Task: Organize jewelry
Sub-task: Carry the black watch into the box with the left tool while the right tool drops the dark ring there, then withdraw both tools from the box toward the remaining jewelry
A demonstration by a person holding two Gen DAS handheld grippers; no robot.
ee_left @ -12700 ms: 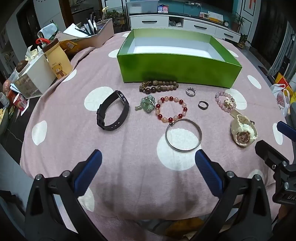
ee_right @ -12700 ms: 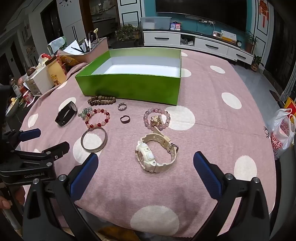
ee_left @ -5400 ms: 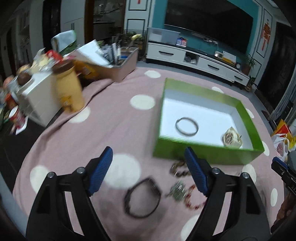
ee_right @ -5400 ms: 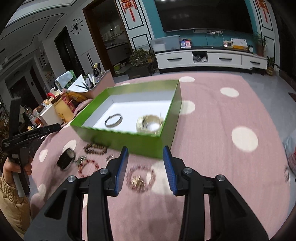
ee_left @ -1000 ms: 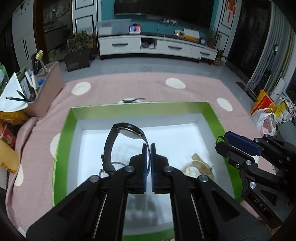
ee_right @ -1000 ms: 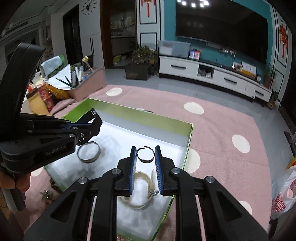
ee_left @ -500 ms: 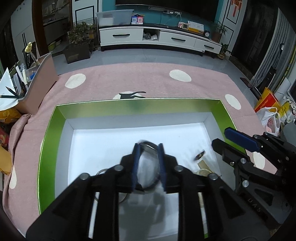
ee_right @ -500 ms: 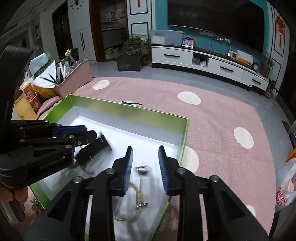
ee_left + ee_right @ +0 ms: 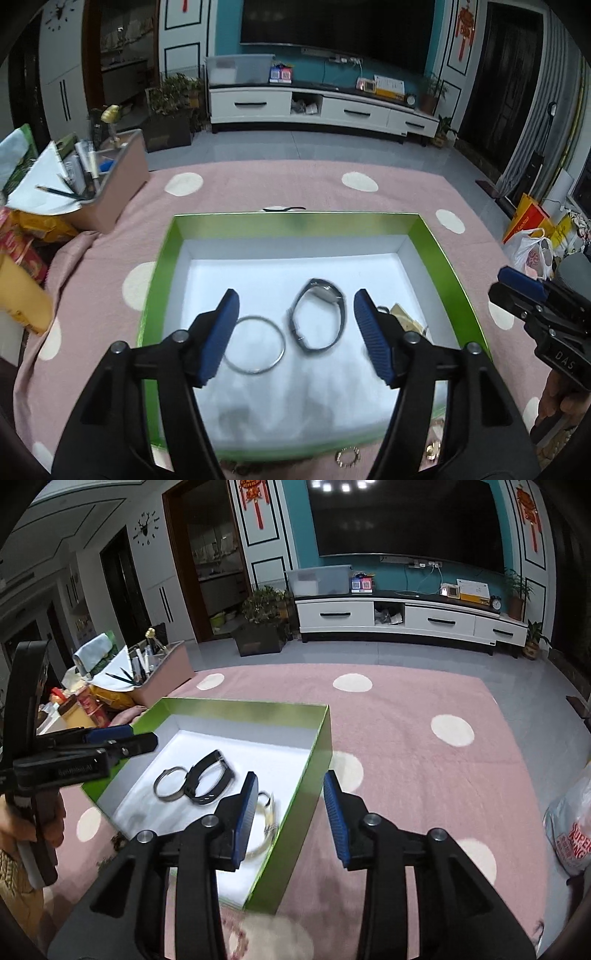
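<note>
In the left wrist view, the left gripper point(image 9: 295, 332) fills the lower frame, its blue pads spread apart and holding nothing. Between them, inside the green box point(image 9: 159, 273), lie a silver bangle point(image 9: 255, 343) and, just beside it, a black watch point(image 9: 319, 319). The right gripper point(image 9: 290, 812), fingers apart and empty, straddles the box's near right wall. Beyond stretches the pink dotted counter point(image 9: 277, 184).

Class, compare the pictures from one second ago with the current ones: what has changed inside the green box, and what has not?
The left tongs opened and dropped the black band beside the silver bangle. The right tongs opened too, letting go of the small dark ring. The bangle, cream watch and green box stayed put.
</note>
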